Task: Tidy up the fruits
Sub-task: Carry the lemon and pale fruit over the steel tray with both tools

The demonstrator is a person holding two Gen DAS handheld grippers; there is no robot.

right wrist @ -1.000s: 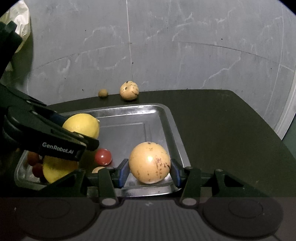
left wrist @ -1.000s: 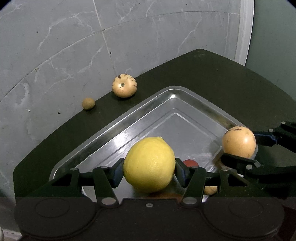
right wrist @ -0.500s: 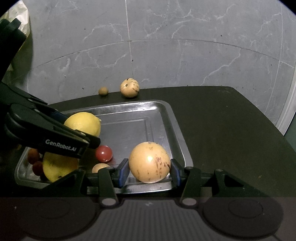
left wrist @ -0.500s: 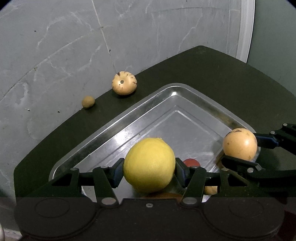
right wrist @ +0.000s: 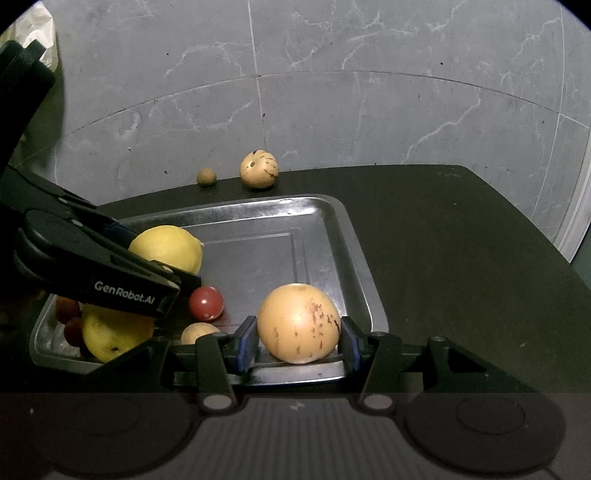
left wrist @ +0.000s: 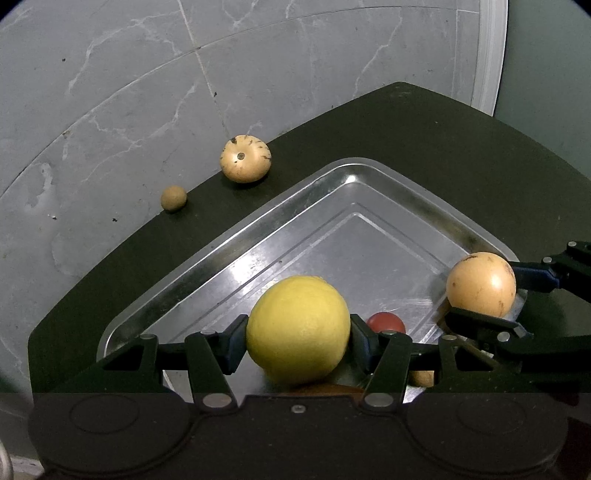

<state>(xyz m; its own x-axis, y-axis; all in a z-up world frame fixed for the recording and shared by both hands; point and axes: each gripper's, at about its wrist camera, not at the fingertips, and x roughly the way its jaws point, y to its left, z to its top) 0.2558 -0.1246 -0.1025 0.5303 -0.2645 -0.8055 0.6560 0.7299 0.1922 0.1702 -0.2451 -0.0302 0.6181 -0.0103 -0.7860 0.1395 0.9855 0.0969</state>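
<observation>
My left gripper (left wrist: 298, 334) is shut on a yellow lemon (left wrist: 297, 329) above the near part of a metal tray (left wrist: 354, 184). In the right wrist view the same lemon (right wrist: 168, 248) shows behind the left gripper's black body (right wrist: 92, 269). My right gripper (right wrist: 298, 341) is shut on a tan speckled round fruit (right wrist: 297, 323) over the tray's near right corner (right wrist: 354, 258); the left wrist view shows that fruit (left wrist: 480, 283) at the right. In the tray lie a red cherry tomato (right wrist: 206, 303), a second yellow fruit (right wrist: 110, 332), a small tan fruit (right wrist: 197, 332) and dark red small fruits (right wrist: 70, 317).
The tray rests on a dark table (right wrist: 461, 240). At the table's far edge sit a tan speckled fruit (right wrist: 258, 169) and a small brown round fruit (right wrist: 206, 176). Grey marble floor (right wrist: 332, 110) lies beyond. A pale bag (right wrist: 37, 33) shows at the upper left.
Both grippers keep their fruits; the cameras have tilted or lowered a little, so the tray and far fruits sit lower in view. The fruits in the tray have not moved.
</observation>
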